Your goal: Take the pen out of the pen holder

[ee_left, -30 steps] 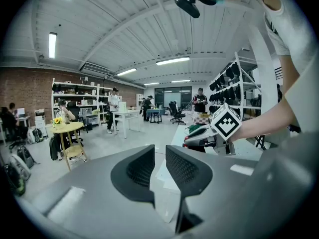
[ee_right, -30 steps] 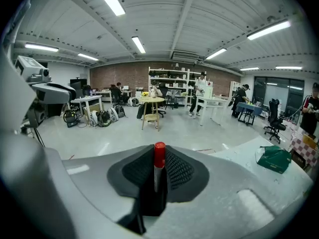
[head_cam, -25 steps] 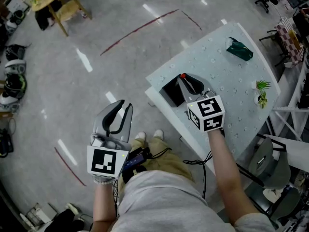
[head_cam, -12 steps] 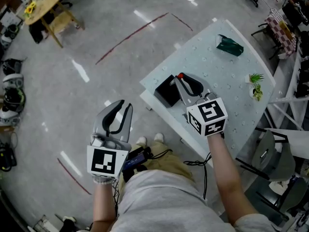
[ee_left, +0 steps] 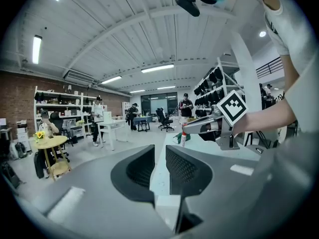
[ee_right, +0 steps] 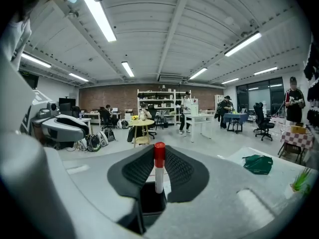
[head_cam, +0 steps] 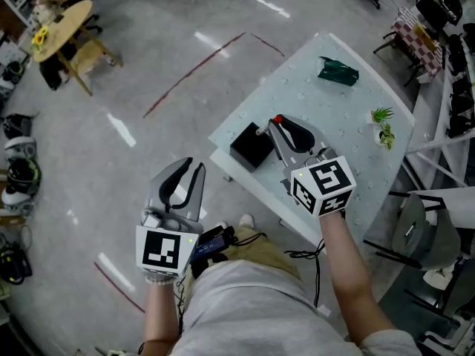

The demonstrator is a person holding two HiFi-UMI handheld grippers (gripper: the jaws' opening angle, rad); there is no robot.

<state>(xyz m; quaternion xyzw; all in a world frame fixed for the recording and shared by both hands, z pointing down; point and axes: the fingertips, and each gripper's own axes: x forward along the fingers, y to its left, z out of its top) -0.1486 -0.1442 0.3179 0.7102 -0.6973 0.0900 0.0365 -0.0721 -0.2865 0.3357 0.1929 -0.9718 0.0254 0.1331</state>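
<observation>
A black box-shaped pen holder (head_cam: 249,147) stands near the left edge of the pale table (head_cam: 349,147). My right gripper (head_cam: 280,127) hovers just right of it, shut on a white pen with a red cap (head_cam: 278,119). In the right gripper view the pen (ee_right: 159,169) stands upright between the pads, with the holder's dark opening (ee_right: 151,200) below it. The left gripper view shows the right gripper (ee_left: 192,129) with the pen (ee_left: 183,139) hanging from it. My left gripper (head_cam: 185,170) is off the table over the floor, its jaws (ee_left: 160,169) a narrow gap apart with nothing between them.
A green pouch (head_cam: 338,71) lies at the table's far end and a small plant (head_cam: 382,119) near its right edge. A round wooden table (head_cam: 63,19) stands far left on the floor. Shelving and chairs (head_cam: 438,21) crowd the right side. Several people stand in the background.
My right gripper has lifted with the pen and stands farther from the holder. The left gripper has barely shifted.
</observation>
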